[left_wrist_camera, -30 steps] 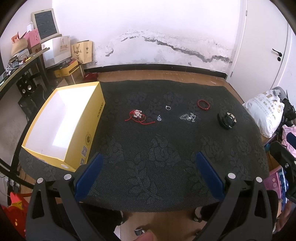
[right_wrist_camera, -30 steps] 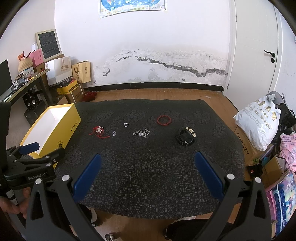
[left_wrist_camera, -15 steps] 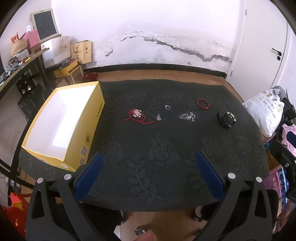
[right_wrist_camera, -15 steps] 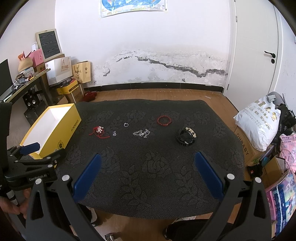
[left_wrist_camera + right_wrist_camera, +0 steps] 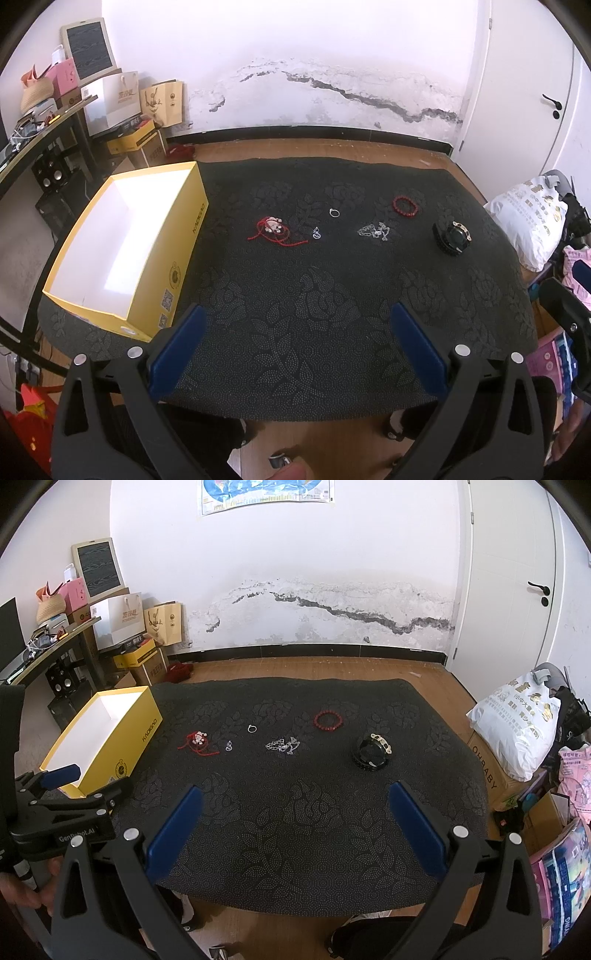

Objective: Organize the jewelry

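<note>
Jewelry lies in a row on the black patterned table cloth (image 5: 295, 295): a red cord bracelet with charms (image 5: 275, 230) (image 5: 197, 741), a small silver pendant (image 5: 316, 233), a silver ring (image 5: 334, 212) (image 5: 252, 729), a silver chain (image 5: 373, 231) (image 5: 282, 745), a red bead bracelet (image 5: 405, 205) (image 5: 328, 720) and a black bracelet with a gold clasp (image 5: 452, 238) (image 5: 372, 752). An open yellow box (image 5: 122, 243) (image 5: 99, 734), white inside, stands at the left. My left gripper (image 5: 295, 347) and right gripper (image 5: 293, 825) are open and empty, above the near table edge.
A white sack (image 5: 517, 731) on a cardboard box stands to the right of the table. A desk with bags and boxes (image 5: 74, 627) is at the far left. The left gripper's body (image 5: 55, 812) shows low left in the right wrist view.
Both views have shifted only slightly; the left gripper has crept a little lower and nearer to the table. Nothing on the table has moved.
</note>
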